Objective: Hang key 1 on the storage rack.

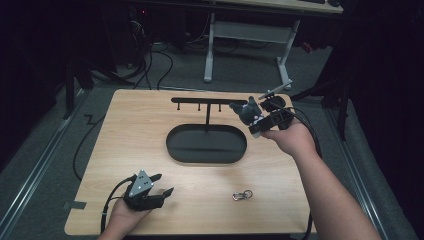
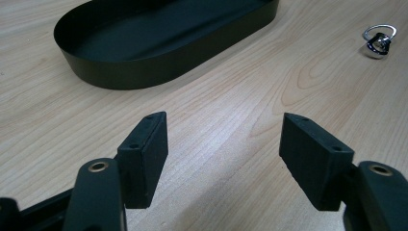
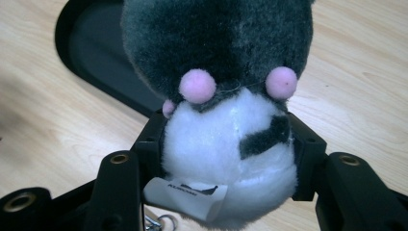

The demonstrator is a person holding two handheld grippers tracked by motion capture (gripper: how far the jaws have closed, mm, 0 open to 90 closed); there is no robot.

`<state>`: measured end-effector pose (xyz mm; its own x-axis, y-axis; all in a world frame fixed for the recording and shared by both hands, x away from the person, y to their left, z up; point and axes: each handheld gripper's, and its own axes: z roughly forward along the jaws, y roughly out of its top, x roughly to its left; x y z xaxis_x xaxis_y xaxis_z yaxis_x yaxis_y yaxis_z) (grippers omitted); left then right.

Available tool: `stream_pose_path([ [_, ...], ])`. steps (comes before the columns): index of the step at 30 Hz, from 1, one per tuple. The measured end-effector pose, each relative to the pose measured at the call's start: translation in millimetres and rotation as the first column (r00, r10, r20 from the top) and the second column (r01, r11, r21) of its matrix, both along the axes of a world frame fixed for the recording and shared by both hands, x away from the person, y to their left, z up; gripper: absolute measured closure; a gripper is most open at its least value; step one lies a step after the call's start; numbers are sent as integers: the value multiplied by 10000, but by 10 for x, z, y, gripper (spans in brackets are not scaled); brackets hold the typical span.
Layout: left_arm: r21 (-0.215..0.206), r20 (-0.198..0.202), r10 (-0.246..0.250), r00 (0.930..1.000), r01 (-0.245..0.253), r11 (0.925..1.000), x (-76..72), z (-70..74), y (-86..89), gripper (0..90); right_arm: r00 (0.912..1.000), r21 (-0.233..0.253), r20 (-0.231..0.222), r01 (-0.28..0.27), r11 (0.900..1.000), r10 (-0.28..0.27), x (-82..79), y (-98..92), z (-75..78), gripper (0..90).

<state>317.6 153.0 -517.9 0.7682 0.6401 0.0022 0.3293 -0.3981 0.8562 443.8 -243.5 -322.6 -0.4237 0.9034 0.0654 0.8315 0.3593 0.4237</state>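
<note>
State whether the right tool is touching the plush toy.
Touching: in the right gripper view, the right tool has both jaws pressed into the plush toy.

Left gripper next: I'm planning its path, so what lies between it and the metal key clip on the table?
Only bare wood: in the high view, the tabletop between the open left gripper and the key clip carries nothing. The black oval tray sits farther back.

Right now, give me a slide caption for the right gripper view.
Right gripper clamps a grey-and-white plush toy above the black oval tray.
</note>
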Motion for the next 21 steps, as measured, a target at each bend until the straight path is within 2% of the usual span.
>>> stream_pose_path([
  [5, 9, 1, -19, 10000, 19, 10000, -1, -1, 0, 348, 9987, -39, -51, 504, 9987, -505, 23, -141, -75, 468],
  [10, -20, 3, -17, 10000, 17, 10000, 5, -9, -9, 349, 9974, -17, -237, 686, 9976, -687, -16, -265, -253, 467],
  [21, 54, -47, -122, 9999, 123, 9999, 2, -16, -41, 349, 9981, 90, -216, 574, 9983, -572, -2, -185, -608, 466],
])
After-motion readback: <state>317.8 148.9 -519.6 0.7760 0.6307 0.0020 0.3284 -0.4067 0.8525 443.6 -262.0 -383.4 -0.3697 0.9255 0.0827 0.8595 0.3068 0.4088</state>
